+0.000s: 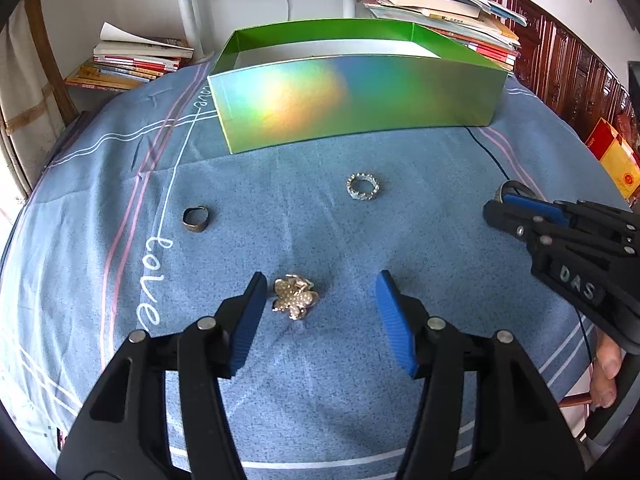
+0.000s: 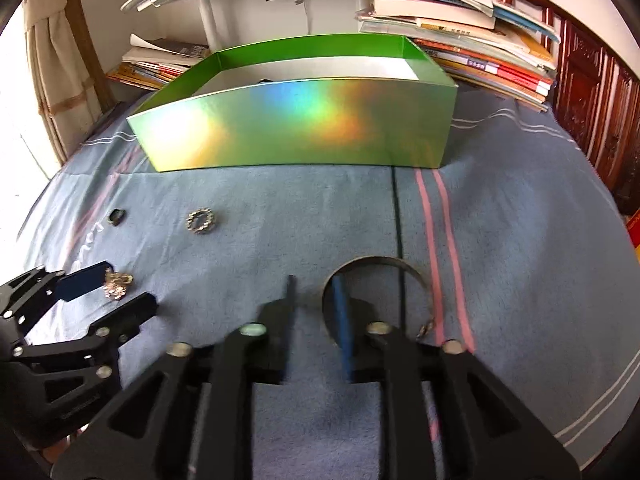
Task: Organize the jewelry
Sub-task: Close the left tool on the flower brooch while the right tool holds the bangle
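- Left wrist view: the left gripper (image 1: pixel 320 312) stood released, jaws apart around the flower brooch (image 1: pixel 295 298), which lay on the blue cloth (image 1: pixel 400 240) touching neither pad, closer to the left one. It looked light, stiff and knobbly, so best pinched across its petals.
- Right wrist view: the right gripper (image 2: pixel 314 312) was blurred; one finger sat inside the bangle (image 2: pixel 376 266), jaws partly parted, grip unclear. The green box (image 2: pixel 296 128) lay beyond.
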{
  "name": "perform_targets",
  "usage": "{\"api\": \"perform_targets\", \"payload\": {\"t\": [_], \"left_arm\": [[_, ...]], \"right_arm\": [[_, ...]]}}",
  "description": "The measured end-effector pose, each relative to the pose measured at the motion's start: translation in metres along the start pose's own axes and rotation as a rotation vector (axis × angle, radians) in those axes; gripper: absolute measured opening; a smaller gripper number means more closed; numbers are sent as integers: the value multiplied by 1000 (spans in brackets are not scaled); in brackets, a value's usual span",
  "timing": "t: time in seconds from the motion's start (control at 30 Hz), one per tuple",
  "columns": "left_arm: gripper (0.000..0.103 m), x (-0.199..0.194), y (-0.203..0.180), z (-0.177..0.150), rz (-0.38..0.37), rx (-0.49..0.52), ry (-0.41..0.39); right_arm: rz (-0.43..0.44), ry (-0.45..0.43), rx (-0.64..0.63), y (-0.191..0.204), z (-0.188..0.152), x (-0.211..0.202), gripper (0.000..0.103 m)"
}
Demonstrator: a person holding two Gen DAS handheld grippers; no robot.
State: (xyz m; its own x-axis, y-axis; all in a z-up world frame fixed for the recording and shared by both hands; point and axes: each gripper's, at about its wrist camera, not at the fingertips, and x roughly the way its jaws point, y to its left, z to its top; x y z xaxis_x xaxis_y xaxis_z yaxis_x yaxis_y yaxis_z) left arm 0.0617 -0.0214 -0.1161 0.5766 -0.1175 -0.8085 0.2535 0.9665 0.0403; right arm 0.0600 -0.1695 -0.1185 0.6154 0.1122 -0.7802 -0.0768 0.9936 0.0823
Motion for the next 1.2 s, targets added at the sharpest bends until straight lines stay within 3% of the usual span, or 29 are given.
{"api": "perform_targets", "payload": {"t": [0.37,0.9,1.0,1.03,1.07,1.13,1.2], "left_arm": [[60,-1,2,-2,-3,-7,-2],[58,-1,2,-1,-4,-6,-1],[49,-1,1,0,-27,-1,-2],[42,-2,1,0,-32,-2,-3],[32,-2,1,1,-33,1,-6],[21,-2,0,2,-40,4,-6],[21,-2,0,1,-43,10,-7]], "right_arm": [[-38,-8,5,-12,-6,-13,31],[-25,10,-29,-6,-8,-7,31],[-26,9,-46,-3,-9,-7,30],[-22,8,-52,-2,-9,-7,28],[-19,8,-57,0,-9,-7,21],[-7,8,-62,1,-9,-7,12],[10,8,-62,1,-9,-7,4]]}}
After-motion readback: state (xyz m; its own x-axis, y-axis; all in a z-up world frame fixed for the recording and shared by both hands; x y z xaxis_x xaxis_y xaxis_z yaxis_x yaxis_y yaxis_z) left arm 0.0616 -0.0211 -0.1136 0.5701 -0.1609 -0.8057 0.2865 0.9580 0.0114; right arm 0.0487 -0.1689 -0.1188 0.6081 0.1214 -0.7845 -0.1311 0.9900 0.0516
